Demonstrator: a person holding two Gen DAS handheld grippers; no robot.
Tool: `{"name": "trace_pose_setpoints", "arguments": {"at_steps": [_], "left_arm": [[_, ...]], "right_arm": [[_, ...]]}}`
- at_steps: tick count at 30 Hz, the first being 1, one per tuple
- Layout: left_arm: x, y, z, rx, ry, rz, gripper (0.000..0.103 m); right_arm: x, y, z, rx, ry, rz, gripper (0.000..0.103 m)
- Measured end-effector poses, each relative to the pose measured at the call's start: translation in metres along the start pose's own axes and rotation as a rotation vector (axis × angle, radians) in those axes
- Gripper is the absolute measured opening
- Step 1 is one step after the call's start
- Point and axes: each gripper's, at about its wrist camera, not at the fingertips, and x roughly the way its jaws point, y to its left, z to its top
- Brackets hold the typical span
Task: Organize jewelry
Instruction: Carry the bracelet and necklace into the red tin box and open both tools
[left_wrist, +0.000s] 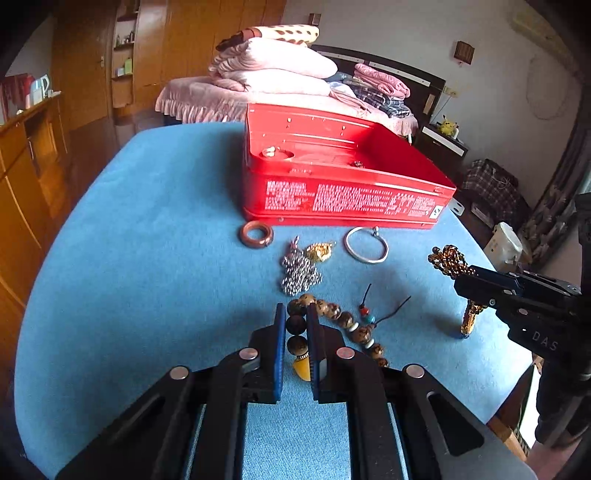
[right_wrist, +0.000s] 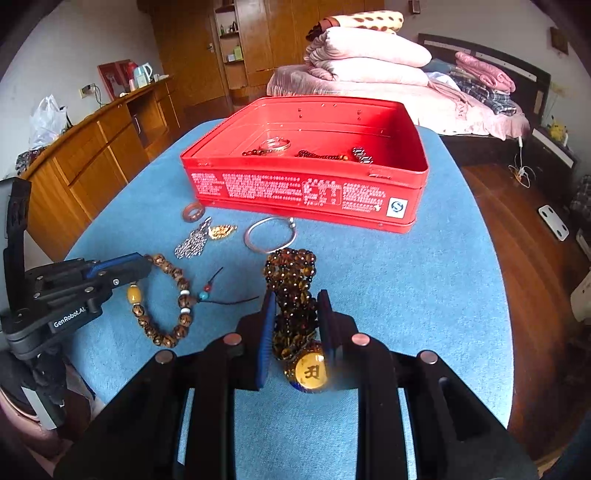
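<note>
An open red tin box stands on the blue table and holds several pieces of jewelry. My left gripper is shut on a brown wooden bead bracelet with a yellow bead, low over the table. My right gripper is shut on an amber bead strand with a round yellow pendant. On the table before the box lie a brown ring, a silver chain piece, a gold pendant and a silver bangle.
The blue cloth-covered table ends close on the right. A bed with folded bedding stands behind it, wooden cabinets on the left.
</note>
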Motion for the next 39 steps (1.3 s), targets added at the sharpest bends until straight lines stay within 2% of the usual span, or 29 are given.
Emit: {"name": "trace_pose_setpoints", "arguments": {"at_steps": [11,22,29,36,39], "left_arm": [[-0.012,-0.011,0.032,0.016,-0.075,0.001,0.011],[-0.020,-0.019,0.088,0.013,-0.165,-0.007,0.011],[0.001,-0.027,0.128,0.005,-0.179,0.004,0.011],[0.038,-0.029,0.169,-0.013,-0.172,0.046,0.011],[0.051,-0.027,0.181,-0.028,-0.163,0.034,0.011]], "right_arm": [[-0.007,-0.005,0.025,0.022,-0.033,-0.013,0.021],[-0.014,-0.007,0.075,0.024,-0.091,-0.001,0.021],[0.008,-0.024,0.101,0.066,-0.083,-0.014,0.021],[0.034,-0.043,0.135,0.101,-0.071,0.002,0.021],[0.042,-0.049,0.149,0.105,-0.070,0.001,0.021]]}}
